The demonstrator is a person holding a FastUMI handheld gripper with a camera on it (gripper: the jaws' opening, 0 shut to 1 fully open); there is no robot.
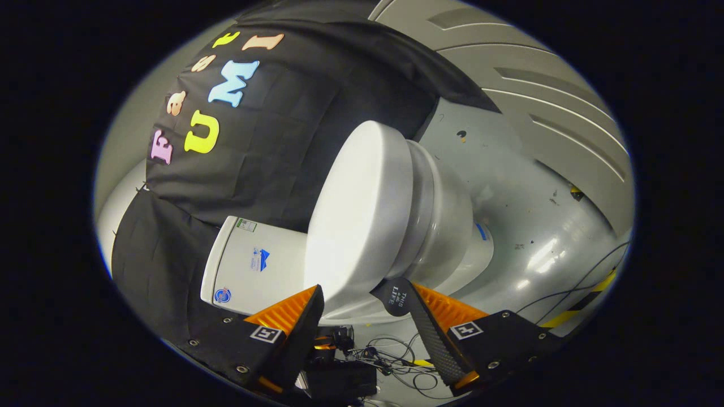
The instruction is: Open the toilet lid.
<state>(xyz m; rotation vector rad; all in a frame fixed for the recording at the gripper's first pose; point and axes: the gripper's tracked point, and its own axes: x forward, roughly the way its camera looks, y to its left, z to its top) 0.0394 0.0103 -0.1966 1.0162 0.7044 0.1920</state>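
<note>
A white toilet stands tilted in my view, its lid [356, 215] down flat on the seat and bowl [447, 226]. The white tank [249, 265] sits behind the lid, against the black cloth wall. My gripper [365, 294] is open, and its two fingers straddle the lid's side rim, one on the lid's top face side and one on the seat side. A small black tag [396, 297] hangs at the rim, right against the seat-side finger [435, 333]. I cannot tell whether either finger touches the rim.
Grey floor [526, 198] spreads beyond the bowl. Loose black cables [390, 356] lie just under the fingers, and a yellow-and-black striped tape [582, 305] runs along the floor nearby. Grey panelled walls [543, 85] close in the booth.
</note>
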